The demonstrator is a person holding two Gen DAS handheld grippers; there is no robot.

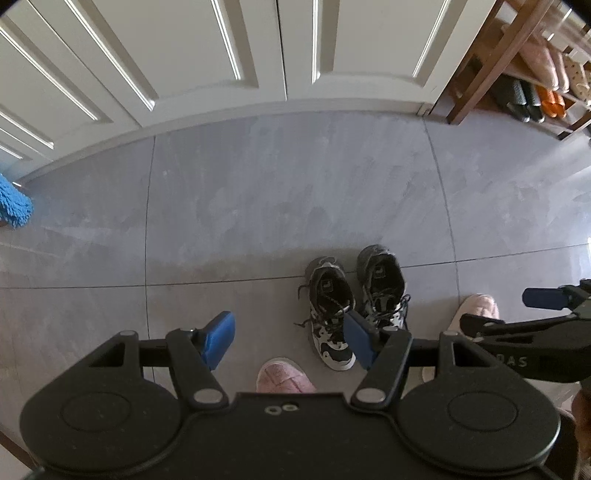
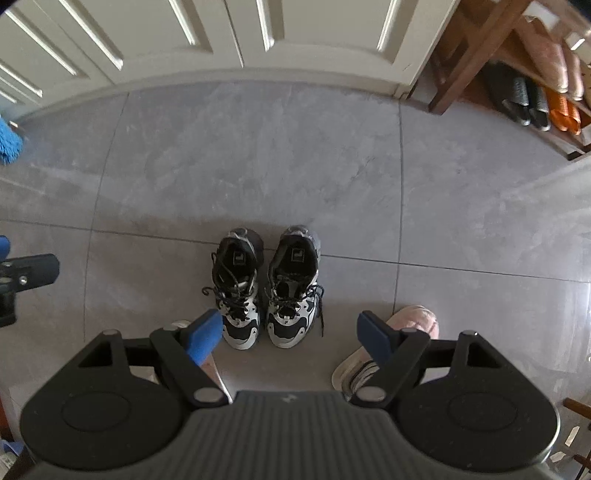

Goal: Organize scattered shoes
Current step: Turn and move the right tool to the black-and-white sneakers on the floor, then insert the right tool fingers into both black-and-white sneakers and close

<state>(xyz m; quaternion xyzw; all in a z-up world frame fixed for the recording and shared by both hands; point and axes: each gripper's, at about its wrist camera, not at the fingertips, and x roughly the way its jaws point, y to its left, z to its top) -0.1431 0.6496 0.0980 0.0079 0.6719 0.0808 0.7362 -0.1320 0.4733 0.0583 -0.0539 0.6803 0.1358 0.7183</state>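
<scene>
A pair of black-and-white sneakers stands side by side on the grey tile floor, toes toward me: the left sneaker (image 2: 238, 291) and the right sneaker (image 2: 293, 286). The pair also shows in the left wrist view (image 1: 354, 306). My left gripper (image 1: 290, 341) is open and empty, above the floor left of the pair. My right gripper (image 2: 290, 334) is open and empty, just in front of the sneakers' toes. A pink slipper (image 2: 415, 319) lies right of the pair; another pink slipper (image 1: 284, 376) lies under my left gripper.
A wooden shoe rack (image 2: 480, 48) with several slippers and shoes stands at the far right. White panelled doors (image 2: 221, 33) run along the back. A blue mop head (image 1: 13, 205) lies at the far left. A white-soled shoe (image 2: 351, 369) lies partly under my right gripper.
</scene>
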